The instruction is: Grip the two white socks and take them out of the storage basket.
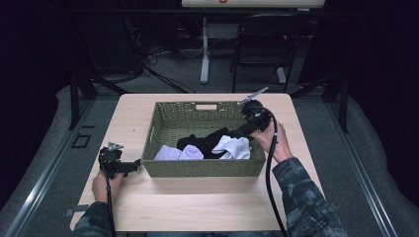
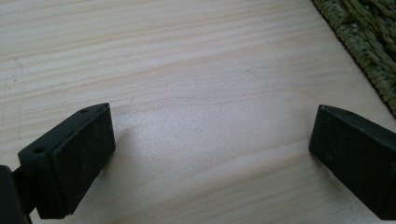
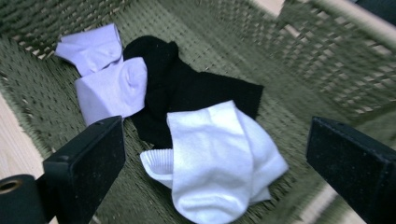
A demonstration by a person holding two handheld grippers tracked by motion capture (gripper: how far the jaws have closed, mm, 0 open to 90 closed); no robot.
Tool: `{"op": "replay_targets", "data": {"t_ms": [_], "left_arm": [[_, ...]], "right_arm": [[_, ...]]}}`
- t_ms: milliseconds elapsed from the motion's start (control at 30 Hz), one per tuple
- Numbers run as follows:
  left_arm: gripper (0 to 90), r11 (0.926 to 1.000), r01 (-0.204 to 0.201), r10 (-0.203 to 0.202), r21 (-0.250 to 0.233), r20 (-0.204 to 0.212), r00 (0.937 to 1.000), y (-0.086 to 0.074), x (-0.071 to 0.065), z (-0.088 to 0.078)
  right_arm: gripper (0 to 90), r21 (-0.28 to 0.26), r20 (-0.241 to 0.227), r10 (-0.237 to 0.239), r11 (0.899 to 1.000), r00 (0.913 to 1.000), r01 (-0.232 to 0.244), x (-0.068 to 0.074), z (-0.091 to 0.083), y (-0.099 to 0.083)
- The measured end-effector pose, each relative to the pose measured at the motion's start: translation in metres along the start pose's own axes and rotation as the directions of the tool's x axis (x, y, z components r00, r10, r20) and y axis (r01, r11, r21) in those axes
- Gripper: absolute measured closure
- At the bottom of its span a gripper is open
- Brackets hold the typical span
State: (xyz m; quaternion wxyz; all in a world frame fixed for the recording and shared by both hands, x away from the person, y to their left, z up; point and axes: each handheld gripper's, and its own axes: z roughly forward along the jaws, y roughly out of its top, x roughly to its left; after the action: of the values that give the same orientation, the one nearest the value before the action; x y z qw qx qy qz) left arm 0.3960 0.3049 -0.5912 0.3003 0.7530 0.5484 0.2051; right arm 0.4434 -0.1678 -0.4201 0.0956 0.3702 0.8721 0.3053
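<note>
My left gripper (image 1: 132, 165): fingers wide apart, empty, on pale wooden worktop (image 1: 197, 202) | my right gripper (image 1: 236, 132): fingers spread, empty, over white sock (image 3: 219, 158) in green woven basket (image 1: 202, 168) | no readable writing

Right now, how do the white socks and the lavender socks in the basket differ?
The white socks are bright white; the lavender socks are pale purple. The white socks lie partly over the black garment, between the right gripper's open jaws; the lavender socks lie beside the garment, farther toward the basket's left end. Both are short socks lying loose on the basket floor.
</note>
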Motion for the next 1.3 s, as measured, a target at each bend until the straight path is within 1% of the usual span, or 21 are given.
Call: {"op": "replay_targets", "data": {"t_ms": [200, 267, 300, 467, 600, 700, 733, 767, 800, 867, 900, 933, 1000, 1033, 1067, 1100, 1133, 1200, 1233, 1267, 1300], "left_arm": [[0.0, 1.0000, 0.000, 0.000, 0.000, 0.000, 1.0000, 0.000, 0.000, 0.000], [0.0, 1.0000, 0.000, 0.000, -0.001, 0.000, 1.0000, 0.000, 0.000, 0.000], [0.0, 1.0000, 0.000, 0.000, 0.000, 0.000, 1.0000, 0.000, 0.000, 0.000], [0.0, 1.0000, 0.000, 0.000, 0.000, 0.000, 1.0000, 0.000, 0.000, 0.000], [0.0, 1.0000, 0.000, 0.000, -0.001, 0.000, 1.0000, 0.000, 0.000, 0.000], [0.0, 1.0000, 0.000, 0.000, -0.001, 0.000, 1.0000, 0.000, 0.000, 0.000], [0.0, 1.0000, 0.000, 0.000, 0.000, 0.000, 1.0000, 0.000, 0.000, 0.000], [0.0, 1.0000, 0.000, 0.000, 0.000, 0.000, 1.0000, 0.000, 0.000, 0.000], [0.0, 1.0000, 0.000, 0.000, 0.000, 0.000, 1.0000, 0.000, 0.000, 0.000], [0.0, 1.0000, 0.000, 0.000, 0.000, 0.000, 1.0000, 0.000, 0.000, 0.000], [0.0, 1.0000, 0.000, 0.000, 0.000, 0.000, 1.0000, 0.000, 0.000, 0.000], [0.0, 1.0000, 0.000, 0.000, 0.000, 0.000, 1.0000, 0.000, 0.000, 0.000], [0.0, 1.0000, 0.000, 0.000, 0.001, 0.000, 1.0000, 0.000, 0.000, 0.000], [0.0, 1.0000, 0.000, 0.000, 0.000, 0.000, 1.0000, 0.000, 0.000, 0.000], [0.0, 1.0000, 0.000, 0.000, 0.000, 0.000, 1.0000, 0.000, 0.000, 0.000], [0.0, 1.0000, 0.000, 0.000, 0.000, 0.000, 1.0000, 0.000, 0.000, 0.000], [0.0, 1.0000, 0.000, 0.000, 0.000, 0.000, 1.0000, 0.000, 0.000, 0.000], [0.0, 1.0000, 0.000, 0.000, 0.000, 0.000, 1.0000, 0.000, 0.000, 0.000], [0.0, 1.0000, 0.000, 0.000, 0.000, 0.000, 1.0000, 0.000, 0.000, 0.000], [0.0, 1.0000, 0.000, 0.000, 0.000, 0.000, 1.0000, 0.000, 0.000, 0.000], [0.0, 1.0000, 0.000, 0.000, 0.000, 0.000, 1.0000, 0.000, 0.000, 0.000]], "right_arm": [[8.5, 0.054, -0.009, 0.019, 0.998, 0.9998, -0.018, 0.005, 0.028, -0.001], [11.8, 0.090, -0.011, 0.008, 0.996, 0.9999, -0.007, 0.004, 0.036, -0.001], [13.9, 0.088, -0.014, 0.023, 0.996, 0.9996, -0.022, 0.005, 0.040, -0.002], [19.8, 0.198, 0.001, 0.010, 0.980, 1.0000, -0.009, 0.004, 0.055, -0.004], [22.9, 0.225, 0.008, 0.019, 0.974, 0.9998, -0.021, 0.004, 0.060, -0.005], [24.6, 0.219, 0.023, 0.039, 0.975, 0.9990, -0.043, 0.007, 0.065, -0.006], [24.9, 0.236, 0.023, 0.034, 0.971, 0.9992, -0.038, 0.007, 0.066, -0.005], [25.4, 0.220, 0.034, 0.047, 0.974, 0.9983, -0.053, 0.009, 0.069, -0.007], [26.3, 0.250, 0.034, 0.029, 0.968, 0.9990, -0.036, 0.008, 0.068, -0.006], [27.9, 0.248, 0.035, 0.044, 0.967, 0.9984, -0.052, 0.007, 0.071, -0.007], [27.8, 0.268, 0.035, 0.041, 0.962, 0.9986, -0.049, 0.007, 0.073, -0.007], [26.7, 0.262, 0.042, 0.059, 0.963, 0.9973, -0.068, 0.008, 0.076, -0.008], [18.3, 0.292, 0.049, 0.057, 0.954, 0.9972, -0.069, 0.007, 0.079, -0.008], [18.6, 0.299, 0.051, 0.063, 0.951, 0.9967, -0.075, 0.007, 0.081, -0.008], [21.4, 0.301, 0.055, 0.069, 0.950, 0.9961, -0.082, 0.008, 0.083, -0.009], [27.4, 0.324, 0.060, 0.064, 0.943, 0.9962, -0.080, 0.008, 0.084, -0.008], [34.2, 0.310, 0.069, 0.075, 0.946, 0.9948, -0.093, 0.009, 0.087, -0.009], [48.6, 0.331, 0.071, 0.073, 0.939, 0.9948, -0.093, 0.010, 0.089, -0.009], [60.0, 0.343, 0.077, 0.061, 0.936, 0.9952, -0.084, 0.010, 0.089, -0.008], [66.4, 0.345, 0.074, 0.060, 0.935, 0.9955, -0.082, 0.010, 0.088, -0.008], [74.5, 0.328, 0.073, 0.071, 0.940, 0.9948, -0.091, 0.010, 0.087, -0.008]]}}
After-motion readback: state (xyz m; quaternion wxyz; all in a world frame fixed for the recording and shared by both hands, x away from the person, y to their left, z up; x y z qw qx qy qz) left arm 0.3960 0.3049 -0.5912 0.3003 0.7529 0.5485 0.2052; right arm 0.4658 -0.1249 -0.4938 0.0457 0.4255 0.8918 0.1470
